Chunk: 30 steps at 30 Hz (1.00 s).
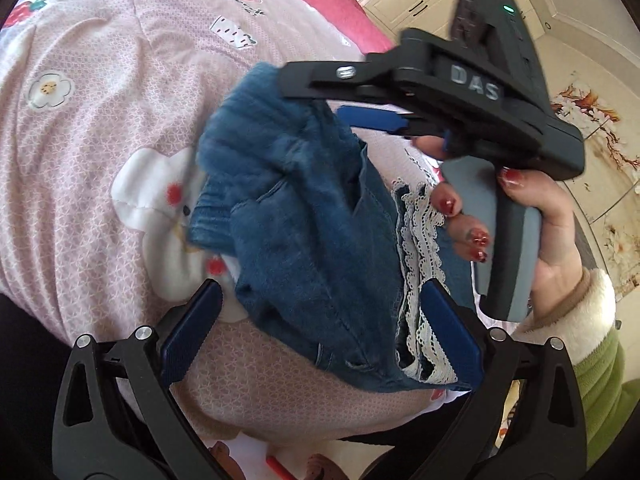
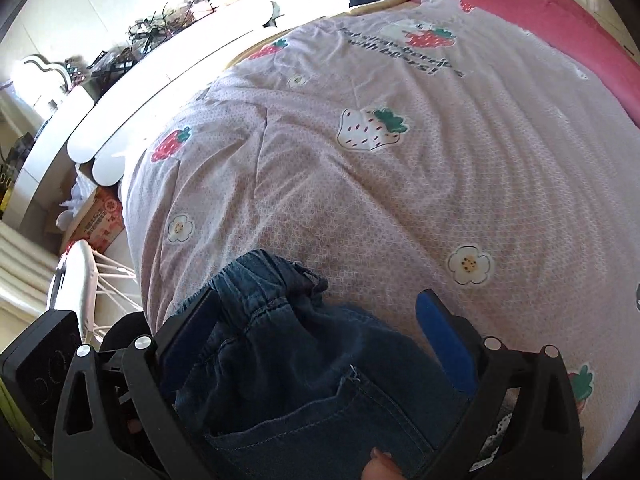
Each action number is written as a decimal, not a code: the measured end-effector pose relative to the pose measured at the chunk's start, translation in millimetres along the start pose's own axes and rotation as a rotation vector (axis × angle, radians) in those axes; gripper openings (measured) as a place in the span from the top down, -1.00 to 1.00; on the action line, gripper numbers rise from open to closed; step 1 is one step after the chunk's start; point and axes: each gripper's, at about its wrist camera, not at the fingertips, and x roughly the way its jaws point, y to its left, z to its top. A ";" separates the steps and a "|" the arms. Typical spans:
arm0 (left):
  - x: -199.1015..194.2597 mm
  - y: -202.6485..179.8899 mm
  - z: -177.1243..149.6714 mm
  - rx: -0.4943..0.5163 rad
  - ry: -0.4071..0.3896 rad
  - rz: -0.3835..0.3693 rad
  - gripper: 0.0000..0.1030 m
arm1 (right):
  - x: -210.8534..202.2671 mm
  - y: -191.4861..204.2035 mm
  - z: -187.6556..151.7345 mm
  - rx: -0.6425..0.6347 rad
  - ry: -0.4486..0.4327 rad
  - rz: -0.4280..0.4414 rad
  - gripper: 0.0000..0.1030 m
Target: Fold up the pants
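Observation:
Small blue denim pants point(image 1: 304, 216) with white lace trim point(image 1: 420, 240) lie bunched on the pink strawberry-print quilt point(image 1: 100, 140). My left gripper point(image 1: 320, 336) is open, its blue pads either side of the pants' near end. My right gripper point(image 1: 348, 92) comes in from the right in a hand with red nails; its jaws stand open over the pants' far end. In the right wrist view the right gripper point(image 2: 320, 352) is open, with the elastic waistband point(image 2: 264, 280) and a pocket point(image 2: 320, 428) between its fingers.
The quilt point(image 2: 400, 184) covers a bed with a pink blanket point(image 2: 560, 28) at the far edge. A white cluttered desk point(image 2: 120, 80), a cardboard box point(image 2: 100, 220) and a white rack point(image 2: 88, 272) stand left of the bed. Tiled floor point(image 1: 600, 128) lies at the right.

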 end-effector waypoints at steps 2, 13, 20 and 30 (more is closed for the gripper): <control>1.6 0.9 0.6 -0.004 -0.005 -0.012 -0.81 | 6.4 1.3 1.0 -0.003 0.027 0.039 -0.87; 4.4 4.9 8.2 0.020 -0.043 -0.034 -0.81 | -22.2 0.5 -13.1 0.045 -0.046 0.173 0.37; 6.0 -6.9 21.7 0.042 -0.037 -0.049 0.46 | -88.8 -8.9 -36.6 0.033 -0.151 0.195 0.38; 1.3 -89.0 17.8 0.282 -0.076 -0.024 0.57 | -166.3 -43.8 -85.5 0.084 -0.295 0.144 0.38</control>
